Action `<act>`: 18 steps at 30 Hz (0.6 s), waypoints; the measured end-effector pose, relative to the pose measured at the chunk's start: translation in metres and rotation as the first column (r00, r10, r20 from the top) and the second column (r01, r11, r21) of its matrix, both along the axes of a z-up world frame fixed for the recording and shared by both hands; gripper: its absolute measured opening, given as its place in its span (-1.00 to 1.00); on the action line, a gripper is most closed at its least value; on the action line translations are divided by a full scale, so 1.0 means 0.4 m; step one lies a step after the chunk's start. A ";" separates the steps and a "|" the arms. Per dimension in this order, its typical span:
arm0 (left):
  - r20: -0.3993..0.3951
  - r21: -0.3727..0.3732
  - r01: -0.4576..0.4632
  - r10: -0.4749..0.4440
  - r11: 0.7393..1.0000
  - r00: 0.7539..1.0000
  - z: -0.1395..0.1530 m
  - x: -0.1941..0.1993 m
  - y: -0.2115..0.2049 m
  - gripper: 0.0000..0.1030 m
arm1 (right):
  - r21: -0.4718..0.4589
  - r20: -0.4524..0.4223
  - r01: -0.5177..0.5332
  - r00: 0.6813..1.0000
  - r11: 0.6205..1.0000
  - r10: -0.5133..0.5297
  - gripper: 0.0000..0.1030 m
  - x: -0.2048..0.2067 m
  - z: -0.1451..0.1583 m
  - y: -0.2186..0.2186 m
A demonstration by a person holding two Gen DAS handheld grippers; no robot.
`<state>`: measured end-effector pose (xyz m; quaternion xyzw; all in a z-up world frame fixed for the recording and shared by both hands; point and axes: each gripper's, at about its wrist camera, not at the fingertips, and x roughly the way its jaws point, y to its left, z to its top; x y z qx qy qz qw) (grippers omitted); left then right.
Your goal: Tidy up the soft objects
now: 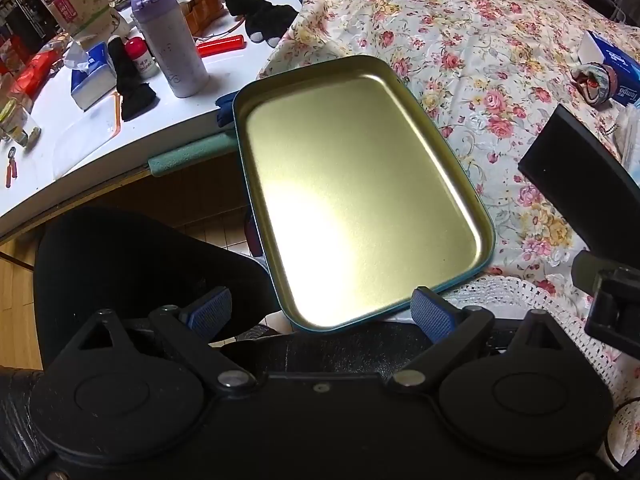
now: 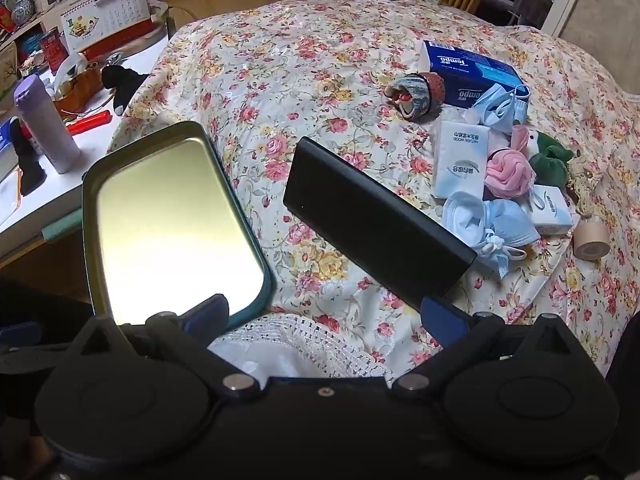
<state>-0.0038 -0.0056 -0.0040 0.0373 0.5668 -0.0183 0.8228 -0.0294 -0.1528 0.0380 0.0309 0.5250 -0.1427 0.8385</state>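
Soft objects lie together in a group on the far right side of the floral tablecloth (image 2: 320, 80): a pink rolled cloth (image 2: 507, 172), a green plush toy (image 2: 552, 160), two light blue face masks (image 2: 486, 226) (image 2: 500, 106), small white tissue packs (image 2: 460, 160) and a blue tissue box (image 2: 472, 72), with a patterned pouch (image 2: 418, 92) just beside the box. This group is ahead and to the right of the right gripper (image 2: 324, 312), well apart from its blue fingertips (image 2: 438, 312), which stand wide apart and hold nothing. A black flat box (image 2: 376, 216) lies between this gripper and the soft things, and its near end is close to the right fingertip. The left gripper (image 1: 324, 308) is also spread wide and empty; the metal tin tray (image 1: 360, 184), with nothing inside, lies directly in front of it, and its near rim sits between the two blue pads (image 1: 210, 308). In the left wrist view only the pouch and the tissue box are visible, far to the right. On the white side table (image 1: 60, 132) stand a purple bottle (image 1: 168, 40) and black socks (image 1: 134, 88).
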 end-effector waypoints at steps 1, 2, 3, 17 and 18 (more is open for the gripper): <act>-0.001 0.001 0.001 -0.001 1.000 1.000 0.000 0.000 0.000 0.82 | 0.000 0.000 -0.001 1.000 1.000 0.001 0.98 0.000 0.000 0.001; -0.001 0.002 0.001 -0.001 1.000 1.000 0.000 0.000 -0.002 0.82 | 0.001 0.000 0.000 1.000 1.000 0.000 0.98 0.000 0.000 0.002; -0.001 0.003 0.001 -0.001 1.000 1.000 0.000 0.000 -0.003 0.82 | 0.002 -0.001 0.001 1.000 1.000 -0.001 0.98 0.001 0.000 0.003; -0.008 0.007 0.000 0.000 1.000 1.000 -0.005 -0.005 -0.003 0.82 | 0.006 -0.002 0.002 1.000 1.000 -0.002 0.98 0.000 -0.002 0.003; -0.009 0.008 0.000 0.000 1.000 1.000 -0.006 -0.006 -0.004 0.82 | 0.005 -0.002 0.002 1.000 1.000 -0.002 0.98 0.000 -0.002 0.003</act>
